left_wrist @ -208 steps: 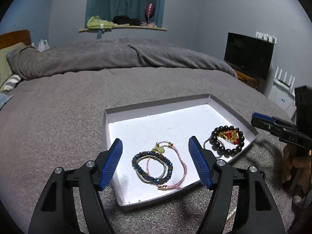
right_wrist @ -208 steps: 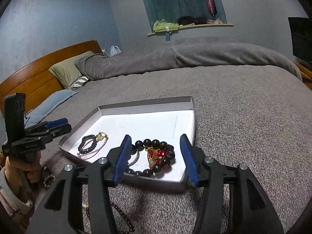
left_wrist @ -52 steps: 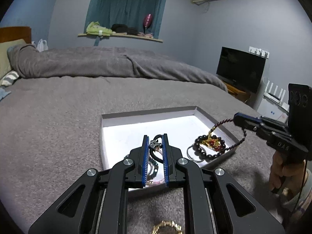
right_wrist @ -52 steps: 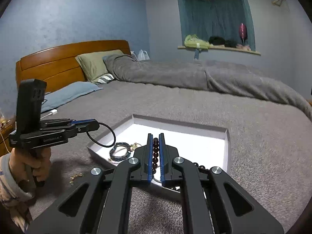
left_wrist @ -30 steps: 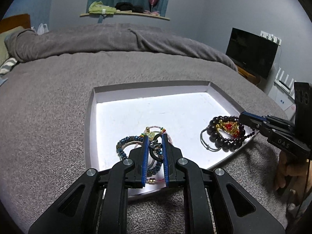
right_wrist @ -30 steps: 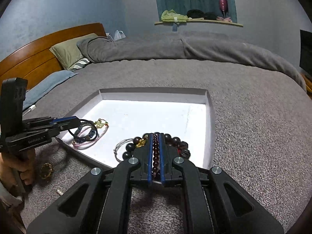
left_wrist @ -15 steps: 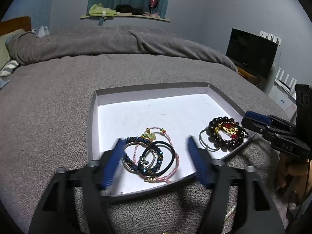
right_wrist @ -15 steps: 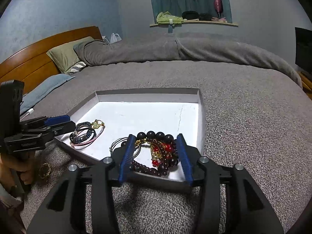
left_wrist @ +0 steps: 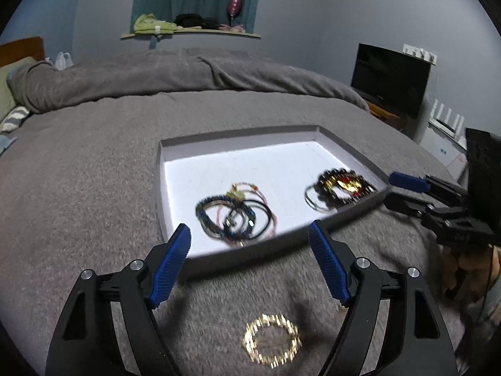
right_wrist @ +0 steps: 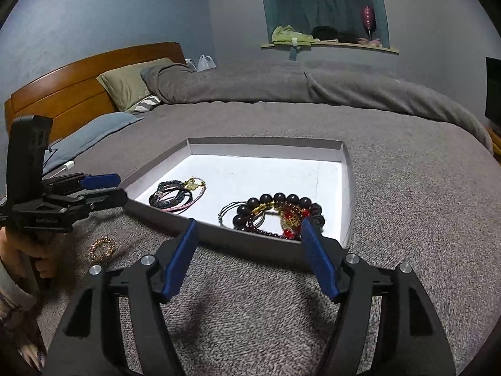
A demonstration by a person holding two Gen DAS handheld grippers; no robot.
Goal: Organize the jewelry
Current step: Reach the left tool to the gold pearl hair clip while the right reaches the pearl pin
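A shallow tray [left_wrist: 238,133] with grey walls and a white floor lies on the grey blanket. Near its front left lies a pile of blue bead bracelets, pink cord and a black band [left_wrist: 235,216] [right_wrist: 177,195]. Dark bead bracelets with red and gold pieces [left_wrist: 341,188] [right_wrist: 278,216] lie at the front right. A gold chain bracelet [left_wrist: 271,344] [right_wrist: 101,249] rests on the blanket outside the tray. My left gripper [left_wrist: 249,235] [right_wrist: 116,189] stands open and empty before the tray's front wall. My right gripper [right_wrist: 249,225] [left_wrist: 393,191] has its jaws opening, with nothing between them.
The tray [right_wrist: 266,141] sits on a wide bed with a bunched grey duvet [right_wrist: 313,87] behind it. A wooden headboard [right_wrist: 62,94] and pillows are at far left. A television [left_wrist: 388,78] stands beyond the bed's right side. A person's hand [right_wrist: 25,250] holds each gripper.
Both grippers went from shut to open and drew back from the tray. The black band now lies on the left pile, the dark red bead strand on the right pile.
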